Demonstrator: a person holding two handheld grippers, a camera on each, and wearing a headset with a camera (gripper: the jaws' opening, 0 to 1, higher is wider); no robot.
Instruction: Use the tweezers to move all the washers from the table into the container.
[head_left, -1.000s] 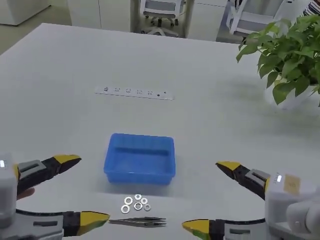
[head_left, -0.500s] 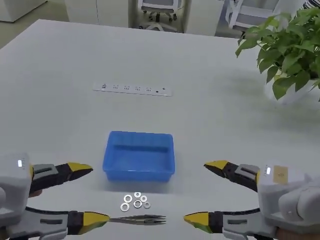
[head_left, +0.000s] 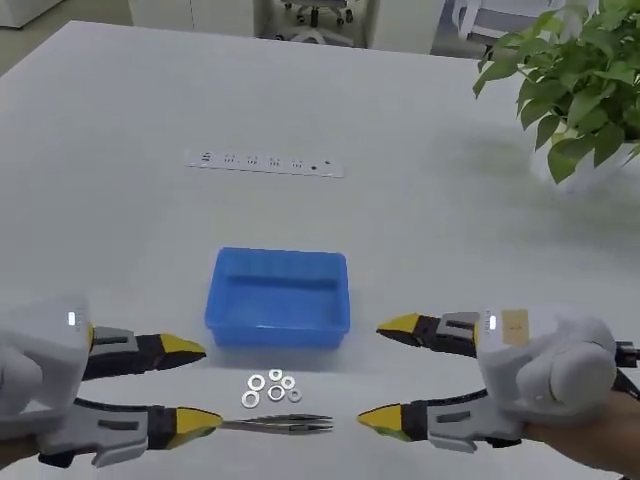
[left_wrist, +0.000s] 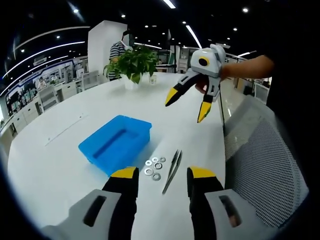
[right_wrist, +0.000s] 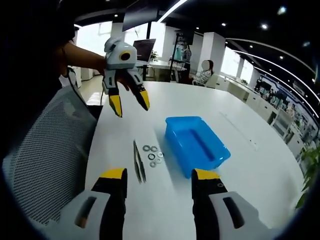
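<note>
Six washers (head_left: 272, 388) lie in one loose cluster on the white table (head_left: 120, 230), just on the near side of the container (head_left: 278, 300). None of them is inside it. One container is present: a blue rectangular tray, upright, with nothing visible in it.

One pair of tweezers (head_left: 280, 425) lies flat on the table just beside the washer cluster, on the side away from the container and roughly parallel to the container's near wall. Its arms are close together and grip nothing.

Two grippers are in use, each with two yellow-tipped jaws. The left gripper (head_left: 203, 385) is at the left of the washers, jaws spread wide, holding nothing. In the head view its lower jaw tip sits just beside one end of the tweezers; contact cannot be determined. The right gripper (head_left: 375, 373) is at the right of the washers, jaws likewise spread wide and holding nothing. The two grippers face each other, with the washers and tweezers between them.

One white power strip (head_left: 265, 164) lies farther back on the table, well apart from the container. One green potted plant (head_left: 580, 70) stands at the far right.
</note>
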